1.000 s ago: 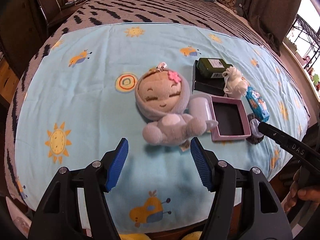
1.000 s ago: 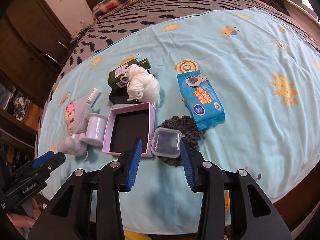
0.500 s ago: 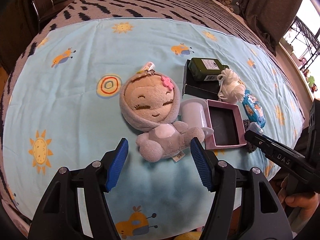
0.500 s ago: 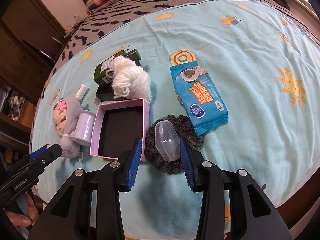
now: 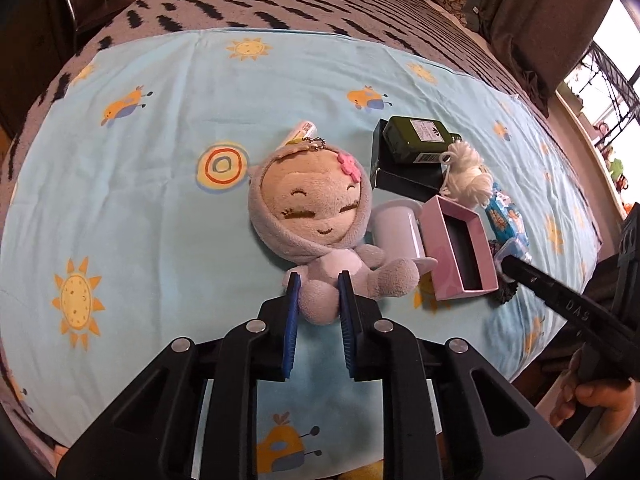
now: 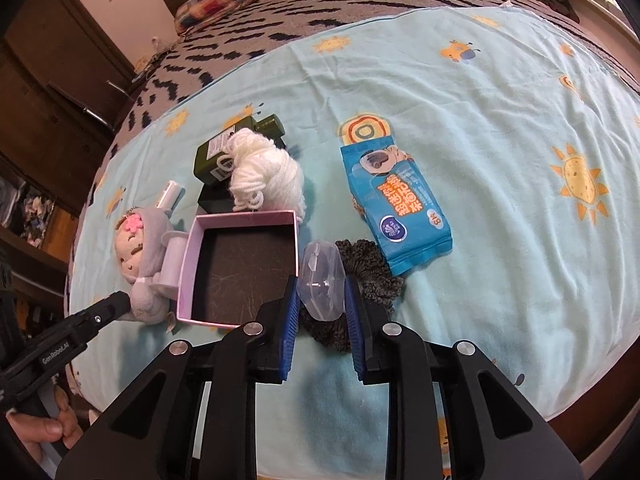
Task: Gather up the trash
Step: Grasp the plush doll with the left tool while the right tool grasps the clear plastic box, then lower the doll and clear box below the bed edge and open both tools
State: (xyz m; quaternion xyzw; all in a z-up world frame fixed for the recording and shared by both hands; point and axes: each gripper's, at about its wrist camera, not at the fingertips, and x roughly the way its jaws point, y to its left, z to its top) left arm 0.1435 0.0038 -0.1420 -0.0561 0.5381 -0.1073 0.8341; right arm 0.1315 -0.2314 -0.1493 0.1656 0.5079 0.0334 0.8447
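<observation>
A light blue sheet printed with suns and bees covered the near part of a bed, with a grey zigzag blanket beyond it and dark wooden furniture at the far left. The left tongs were clamped on the leg of a plush doll lying on the sheet. The right tongs gripped a clear plastic case over a dark scrunchie, just right of an open pink box.

Both hand-held grippers clamped: left, right.
</observation>
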